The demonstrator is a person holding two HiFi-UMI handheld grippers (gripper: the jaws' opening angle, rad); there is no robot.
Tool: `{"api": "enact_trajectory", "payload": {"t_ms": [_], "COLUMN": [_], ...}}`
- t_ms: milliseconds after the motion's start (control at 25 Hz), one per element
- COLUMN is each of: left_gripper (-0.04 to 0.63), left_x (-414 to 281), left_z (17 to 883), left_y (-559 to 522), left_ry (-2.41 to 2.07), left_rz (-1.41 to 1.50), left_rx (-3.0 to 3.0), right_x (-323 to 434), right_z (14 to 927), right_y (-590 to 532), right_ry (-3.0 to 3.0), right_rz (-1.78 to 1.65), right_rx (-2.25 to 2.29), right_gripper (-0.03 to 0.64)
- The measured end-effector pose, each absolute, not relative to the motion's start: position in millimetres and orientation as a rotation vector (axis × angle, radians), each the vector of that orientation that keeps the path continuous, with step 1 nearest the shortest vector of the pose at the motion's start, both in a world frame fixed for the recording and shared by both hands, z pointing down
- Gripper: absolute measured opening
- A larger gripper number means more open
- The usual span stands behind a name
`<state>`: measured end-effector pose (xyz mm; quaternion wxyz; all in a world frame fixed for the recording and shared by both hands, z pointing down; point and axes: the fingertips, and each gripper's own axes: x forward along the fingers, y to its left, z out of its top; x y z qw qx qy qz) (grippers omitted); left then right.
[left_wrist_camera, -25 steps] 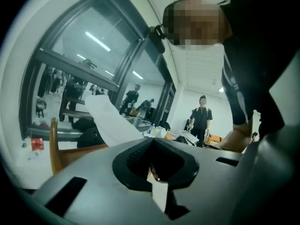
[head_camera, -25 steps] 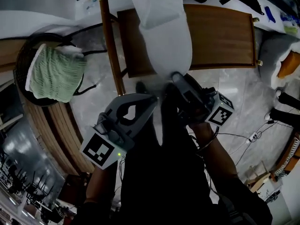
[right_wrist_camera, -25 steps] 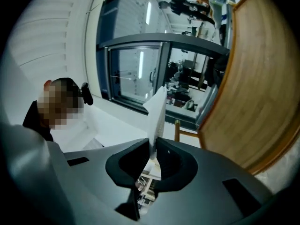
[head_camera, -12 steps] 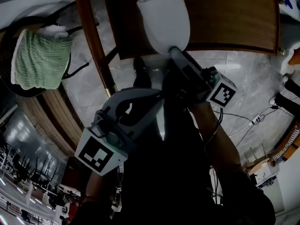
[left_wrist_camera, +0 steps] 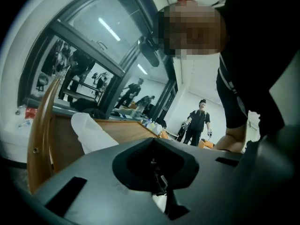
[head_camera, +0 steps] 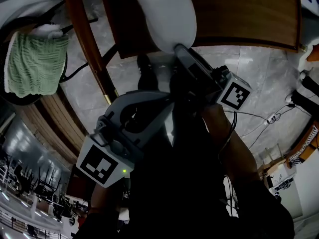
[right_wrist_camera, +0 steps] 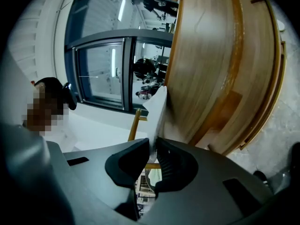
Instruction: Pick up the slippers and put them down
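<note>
You're in a large staged workroom: glass-walled partitions (left_wrist_camera: 89,41) under strip lights (left_wrist_camera: 108,29), a power strip (head_camera: 271,117) trailing cables across the marble-tiled floor (head_camera: 254,76), and another person (left_wrist_camera: 199,121) standing behind.

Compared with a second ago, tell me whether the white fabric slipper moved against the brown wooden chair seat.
Yes. The white slipper looks lower, closer to the wooden seat.

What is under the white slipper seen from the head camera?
A wooden chair seat shows around the white slipper, below it. The seat's part directly beneath is covered, so contact cannot be judged.
</note>
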<state>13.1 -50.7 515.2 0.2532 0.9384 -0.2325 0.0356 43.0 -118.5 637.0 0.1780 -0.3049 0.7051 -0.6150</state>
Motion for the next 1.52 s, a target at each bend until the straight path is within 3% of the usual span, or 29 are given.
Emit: {"api": "enact_trajectory", "payload": {"t_ms": [680,1000,1320,1520], "left_gripper": [0.012,0.012,0.012,0.012], "left_x": [9,10,11,16], "left_z": [529,531,524,477], "left_y": [-47,-44,-48,-47], "left_ry": [-0.615,-0.617,-0.619,-0.636], "left_rz": [0.102,0.103,0.144,0.173], "left_rx": [2.549,2.556,2.598,2.612], "right_x": [41,44,90,102], "right_z": [678,680,647,537], "right_y": [-94,-91,-77,-71], "right_ry": [1.991,2.024,2.093,2.51], "right_rz": [-1.898,-1.901,-1.836,-1.5], "right_rx": [-0.947,-0.946,-1.104,-1.129], "right_gripper": [0.057,0.109,0.109,0.086]}}
